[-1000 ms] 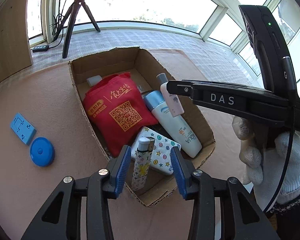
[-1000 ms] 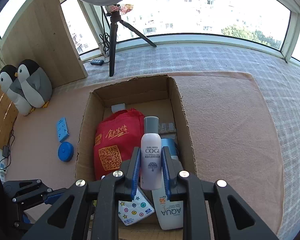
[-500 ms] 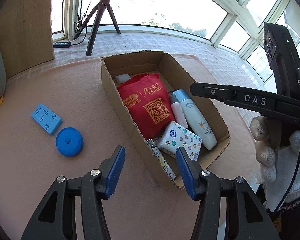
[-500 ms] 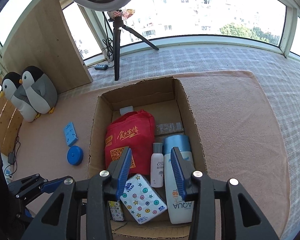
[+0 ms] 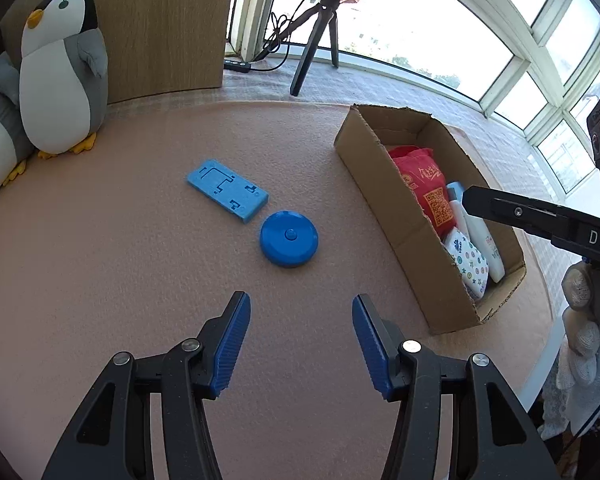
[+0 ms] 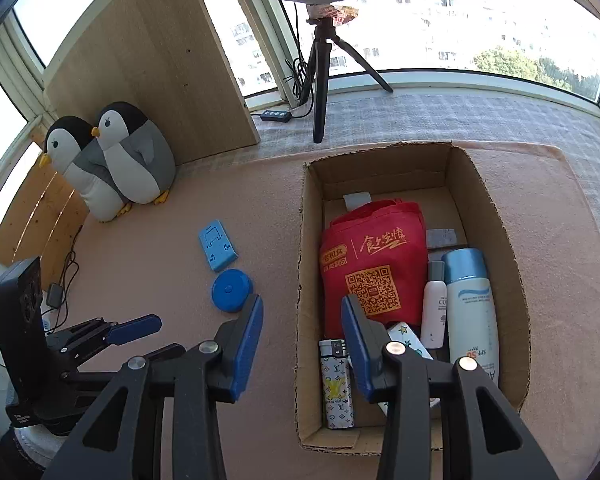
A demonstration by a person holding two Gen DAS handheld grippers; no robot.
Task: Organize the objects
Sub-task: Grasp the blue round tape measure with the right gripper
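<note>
Ahead of the left jaws lie two loose blue things: one round blue plastic disc (image 5: 289,238) and one flat light-blue rectangular plastic stand (image 5: 227,190). One open brown cardboard box (image 6: 500,216), under the right-hand jaws, holds one red fabric bag (image 6: 374,264), two white bottles (image 6: 470,304), one patterned lighter (image 6: 336,384) and one star-printed tissue pack (image 5: 471,261). Two grey plush penguins (image 6: 112,160) stand far off to the left
</note>
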